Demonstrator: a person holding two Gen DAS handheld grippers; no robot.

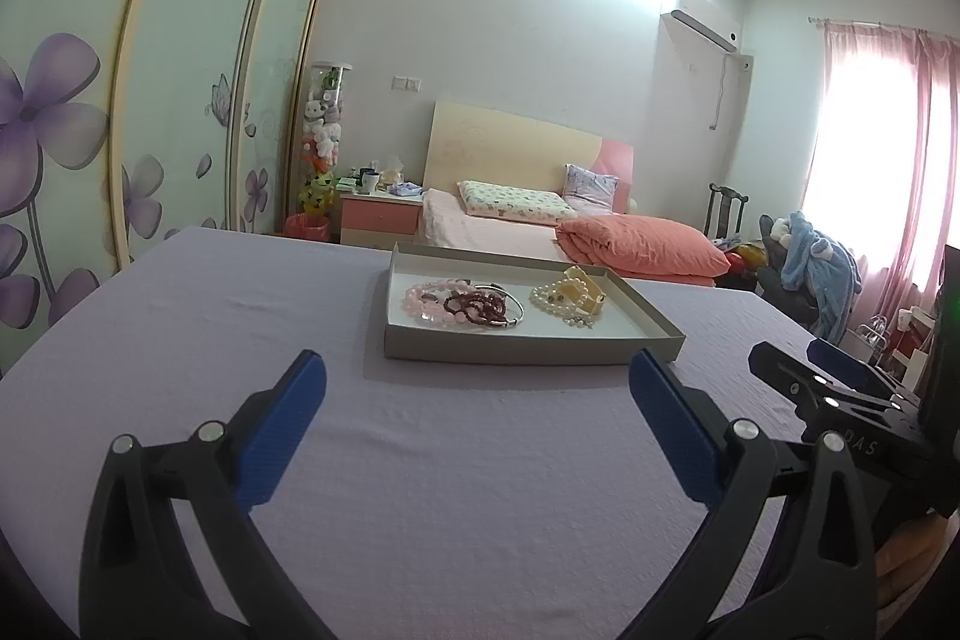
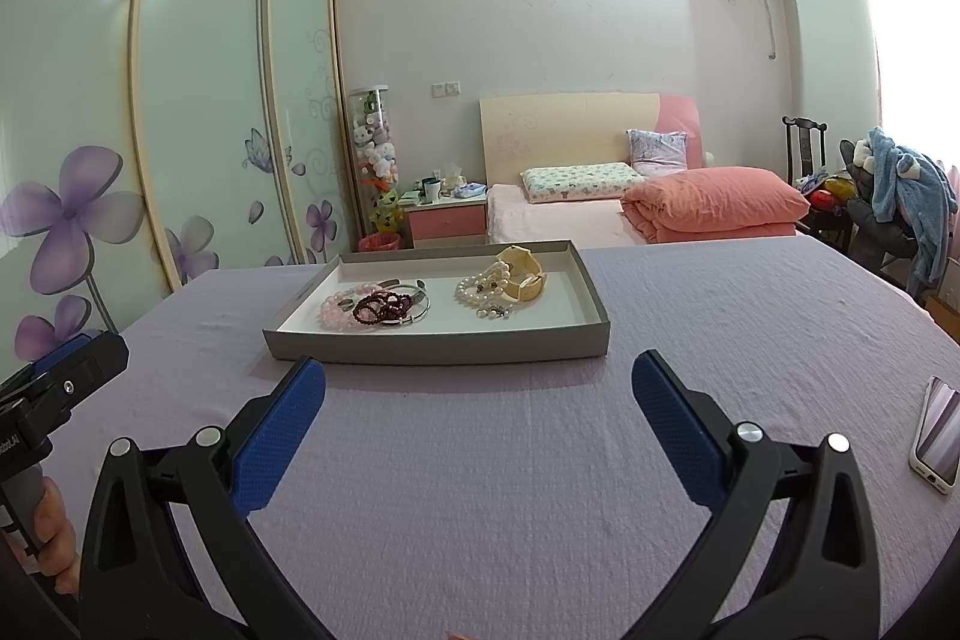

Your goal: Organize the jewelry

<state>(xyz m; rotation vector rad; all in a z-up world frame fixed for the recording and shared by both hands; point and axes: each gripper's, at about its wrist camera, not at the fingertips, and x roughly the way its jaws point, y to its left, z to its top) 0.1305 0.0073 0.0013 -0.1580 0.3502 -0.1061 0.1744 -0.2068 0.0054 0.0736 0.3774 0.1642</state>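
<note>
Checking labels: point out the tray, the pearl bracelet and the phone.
tray (image 2: 432, 347): right wrist view, near wall.
pearl bracelet (image 2: 474, 287): right wrist view, bead loop.
phone (image 2: 939, 430): right wrist view, screen.

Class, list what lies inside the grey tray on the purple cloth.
The grey tray holds pink beads, dark red beads, a silver bangle, pearls and a cream bracelet. Anything beneath these piles is hidden.

A shallow grey tray (image 2: 438, 343) with a white floor lies flat at 12 o'clock. Toward its 9 o'clock end, pink beads (image 2: 336, 310), dark red beads (image 2: 381, 310) and a silver bangle (image 2: 420, 307) overlap. Toward 3 o'clock, pearls (image 2: 474, 289) touch a cream bracelet (image 2: 522, 274).
</note>
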